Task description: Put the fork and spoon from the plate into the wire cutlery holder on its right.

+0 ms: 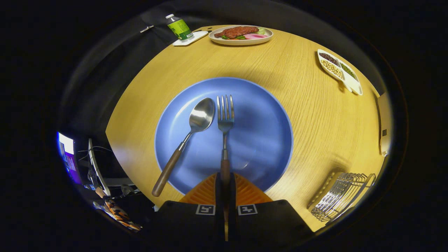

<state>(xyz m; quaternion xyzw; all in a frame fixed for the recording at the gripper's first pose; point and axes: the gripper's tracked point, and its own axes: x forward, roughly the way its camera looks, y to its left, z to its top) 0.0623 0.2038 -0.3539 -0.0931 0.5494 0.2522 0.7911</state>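
I have the gripper [224, 182] clenched on the fork [225, 122] handle over the blue plate [259, 140]. Spoon [190, 134] at ten o'clock, wire cutlery holder [341, 201] at three.

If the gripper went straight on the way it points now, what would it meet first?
Nothing new at once: the gripper looks already shut on the fork by its wooden handle, tines pointing ahead. Straight on lies the bare blue plate, then open table; the food plate stands far beyond. Height above the plate is unclear.
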